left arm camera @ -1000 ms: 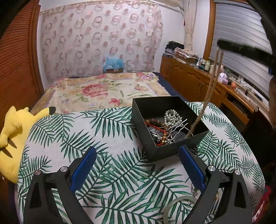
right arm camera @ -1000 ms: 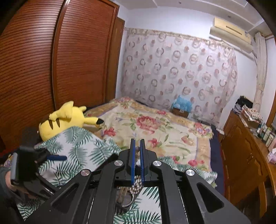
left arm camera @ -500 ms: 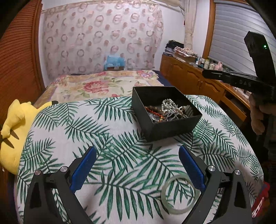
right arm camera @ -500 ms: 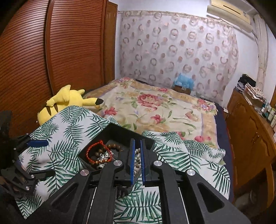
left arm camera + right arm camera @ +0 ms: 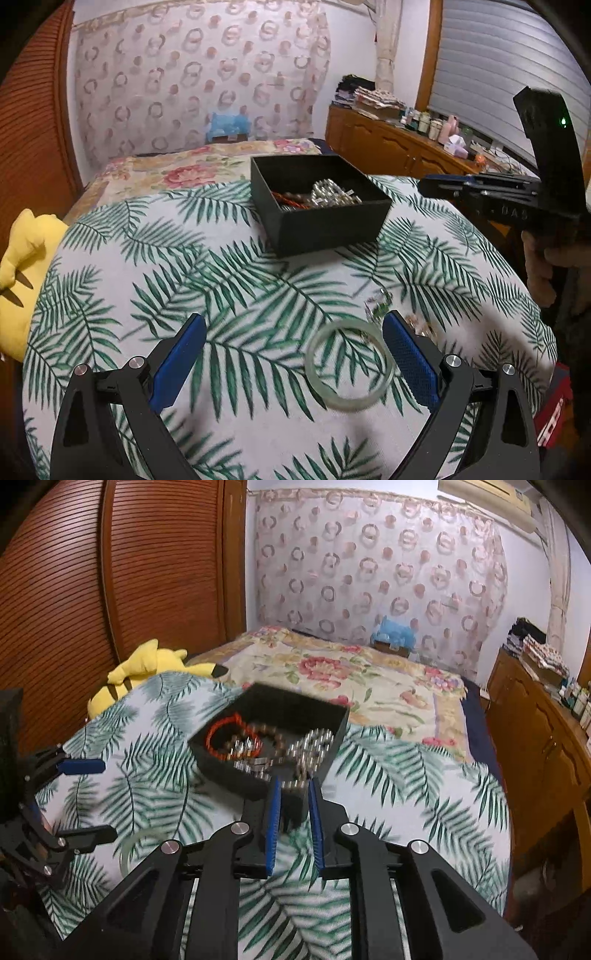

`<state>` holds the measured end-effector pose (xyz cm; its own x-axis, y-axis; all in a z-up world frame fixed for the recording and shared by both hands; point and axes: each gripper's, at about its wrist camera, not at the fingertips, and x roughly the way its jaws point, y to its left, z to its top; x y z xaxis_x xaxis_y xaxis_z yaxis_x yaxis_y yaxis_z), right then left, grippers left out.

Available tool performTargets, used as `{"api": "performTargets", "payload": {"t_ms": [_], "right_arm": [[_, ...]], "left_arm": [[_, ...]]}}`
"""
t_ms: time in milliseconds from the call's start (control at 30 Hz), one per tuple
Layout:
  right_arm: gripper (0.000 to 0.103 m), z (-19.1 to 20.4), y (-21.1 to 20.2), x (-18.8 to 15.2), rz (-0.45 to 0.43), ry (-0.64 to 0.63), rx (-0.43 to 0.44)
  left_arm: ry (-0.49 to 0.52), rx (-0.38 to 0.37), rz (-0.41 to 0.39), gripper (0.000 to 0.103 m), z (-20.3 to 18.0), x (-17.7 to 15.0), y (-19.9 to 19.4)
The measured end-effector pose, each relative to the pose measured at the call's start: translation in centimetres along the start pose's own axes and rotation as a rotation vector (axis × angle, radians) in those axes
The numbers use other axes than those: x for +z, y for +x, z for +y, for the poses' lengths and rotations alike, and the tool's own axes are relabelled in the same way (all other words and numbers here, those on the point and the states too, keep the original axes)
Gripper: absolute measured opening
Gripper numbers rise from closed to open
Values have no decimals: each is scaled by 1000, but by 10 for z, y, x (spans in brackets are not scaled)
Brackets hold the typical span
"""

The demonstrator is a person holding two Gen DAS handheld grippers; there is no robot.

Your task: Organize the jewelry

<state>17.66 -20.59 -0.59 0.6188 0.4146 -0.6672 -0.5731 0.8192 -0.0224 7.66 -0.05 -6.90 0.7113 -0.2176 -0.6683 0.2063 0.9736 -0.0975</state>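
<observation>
done: beads, red bracelet in black box (image 5: 319, 206), far centre | left: jade bangle (image 5: 349, 363) and small pieces near-right on surface | left gripper (image 5: 291, 354) jaws apart, empty | right gripper (image 5: 293, 812) jaws opening, nothing between

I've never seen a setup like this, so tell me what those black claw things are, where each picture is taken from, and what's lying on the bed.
They are hand-held grippers, one per hand, each with a camera looking along its fingers. In the left view, the left gripper stands wide open around a pale green bangle lying on the leaf-print cover, holding nothing. A few small pieces lie beyond it. In the right view, the right gripper is opening at the black box, which holds beads and a red bracelet. Nothing visible is gripped.
</observation>
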Motion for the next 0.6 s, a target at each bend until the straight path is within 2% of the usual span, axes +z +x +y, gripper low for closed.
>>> {"api": "performTargets", "payload": {"t_ms": [167, 300, 600], "right_arm": [[17, 5, -3, -19, 17, 5, 4], [26, 10, -3, -32, 31, 9, 19], [27, 14, 11, -51, 75, 27, 47]], "left_arm": [[13, -7, 29, 93, -8, -11, 3], [27, -13, 59, 92, -13, -17, 7], [79, -42, 129, 93, -30, -21, 24]]}}
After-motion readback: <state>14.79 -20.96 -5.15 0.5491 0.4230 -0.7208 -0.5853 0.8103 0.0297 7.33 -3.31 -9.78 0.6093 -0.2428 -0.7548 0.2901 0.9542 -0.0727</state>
